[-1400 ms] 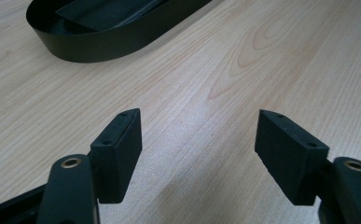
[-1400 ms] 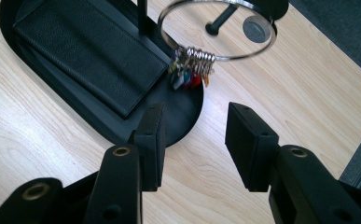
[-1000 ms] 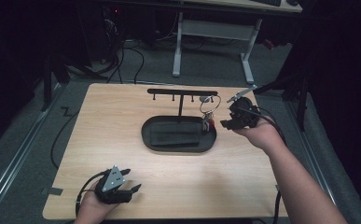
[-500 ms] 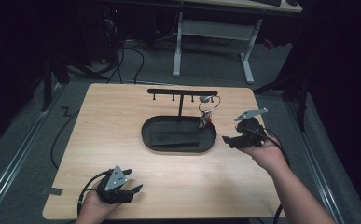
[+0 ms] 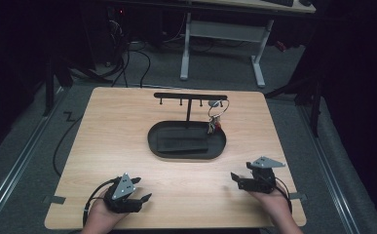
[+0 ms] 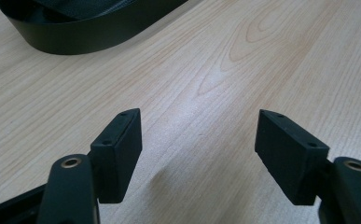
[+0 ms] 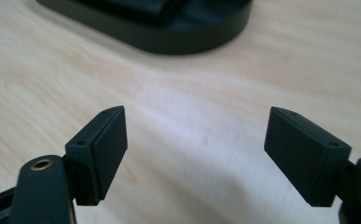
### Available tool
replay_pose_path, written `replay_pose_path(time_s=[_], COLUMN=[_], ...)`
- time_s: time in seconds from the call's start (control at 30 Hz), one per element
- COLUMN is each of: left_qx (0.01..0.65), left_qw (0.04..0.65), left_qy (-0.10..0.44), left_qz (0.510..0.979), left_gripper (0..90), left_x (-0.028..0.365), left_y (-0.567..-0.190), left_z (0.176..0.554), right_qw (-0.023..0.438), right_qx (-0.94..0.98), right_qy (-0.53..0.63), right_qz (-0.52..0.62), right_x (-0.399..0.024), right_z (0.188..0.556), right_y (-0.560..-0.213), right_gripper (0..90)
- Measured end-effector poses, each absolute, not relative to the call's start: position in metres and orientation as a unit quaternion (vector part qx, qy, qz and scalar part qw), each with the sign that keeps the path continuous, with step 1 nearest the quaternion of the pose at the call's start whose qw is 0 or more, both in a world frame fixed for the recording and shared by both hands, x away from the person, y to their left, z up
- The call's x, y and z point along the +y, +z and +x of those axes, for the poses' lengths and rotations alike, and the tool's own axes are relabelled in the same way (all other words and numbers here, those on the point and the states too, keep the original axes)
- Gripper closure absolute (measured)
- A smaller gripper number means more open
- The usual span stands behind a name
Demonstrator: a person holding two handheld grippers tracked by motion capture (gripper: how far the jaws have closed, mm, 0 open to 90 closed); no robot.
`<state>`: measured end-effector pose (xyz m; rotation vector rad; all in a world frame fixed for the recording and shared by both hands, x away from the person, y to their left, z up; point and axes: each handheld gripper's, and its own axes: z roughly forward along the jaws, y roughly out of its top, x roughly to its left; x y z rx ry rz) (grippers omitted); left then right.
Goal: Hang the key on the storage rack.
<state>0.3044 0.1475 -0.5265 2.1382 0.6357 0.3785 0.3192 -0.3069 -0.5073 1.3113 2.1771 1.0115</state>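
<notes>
The keys (image 5: 214, 122) hang from the right end of the black rack (image 5: 191, 96), above the far right part of the oval tray (image 5: 221, 146). Both grippers are near the table's (image 5: 127, 126) near edge, well apart from the keys. The left gripper (image 5: 140, 191) and the right gripper (image 5: 239, 173) have their jaws spread wide and hold nothing.

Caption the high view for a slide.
Keys hang from a black rack over a tray; both hand-held grippers rest open near the table's front edge.

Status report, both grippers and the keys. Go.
Left gripper open, low at near edge. Right gripper open, empty. Keys hang on the rack above the tray. Nothing in the way.
</notes>
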Motion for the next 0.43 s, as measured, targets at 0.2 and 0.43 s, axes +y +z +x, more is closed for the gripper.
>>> replay_pose_path(time_s=[0.2,0.43], left_qx=[0.25,0.247], left_qw=[0.43,0.417], left_qy=[0.15,0.167], left_qz=[0.854,0.859], left_gripper=[32.3,32.3], left_x=[0.145,0.143], left_y=[-0.525,-0.525], left_z=[0.303,0.3], right_qw=[0.218,0.215], right_qx=[0.761,0.76], right_qy=[0.394,0.392], right_qz=[0.467,0.471], right_x=[-0.309,-0.314], right_z=[0.291,0.295], right_y=[-0.515,-0.52], right_gripper=[19.2,19.4])
